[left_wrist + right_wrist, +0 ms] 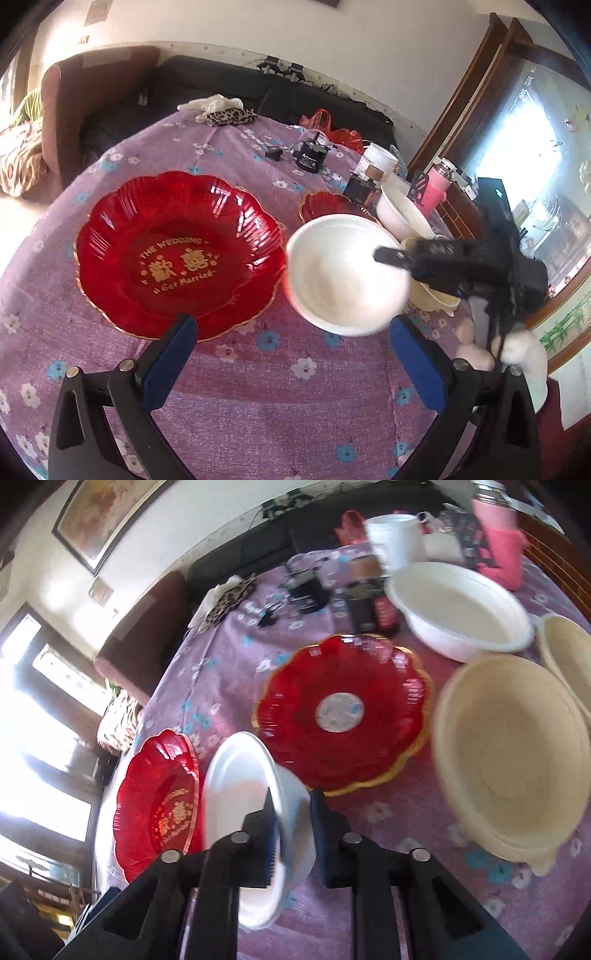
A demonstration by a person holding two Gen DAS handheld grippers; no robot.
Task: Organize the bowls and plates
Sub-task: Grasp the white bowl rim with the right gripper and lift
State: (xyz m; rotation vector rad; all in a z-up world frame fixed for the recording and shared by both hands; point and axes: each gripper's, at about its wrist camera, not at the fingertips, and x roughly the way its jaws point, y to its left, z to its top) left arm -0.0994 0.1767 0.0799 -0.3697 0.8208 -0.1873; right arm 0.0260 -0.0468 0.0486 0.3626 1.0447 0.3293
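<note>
My right gripper [293, 808] is shut on the rim of a white bowl [240, 797] and holds it tilted above the table; in the left wrist view the bowl [343, 273] hangs from that gripper [395, 258]. My left gripper [291, 339] is open and empty, low over the purple cloth. A large red "wedding" plate [177, 251] lies at the left, also in the right wrist view [162, 805]. A smaller red plate [343, 712] lies mid-table. A cream bowl [509, 760], a second cream bowl [569, 653] and a wide white bowl [458, 605] stand to the right.
The round table has a purple flowered cloth [258, 387]. At its far side stand a black jar [310, 155], a white cup [376, 158], a pink bottle [436, 188] and a red bag [321, 122]. A sofa [110, 92] is behind, a cabinet [517, 110] at the right.
</note>
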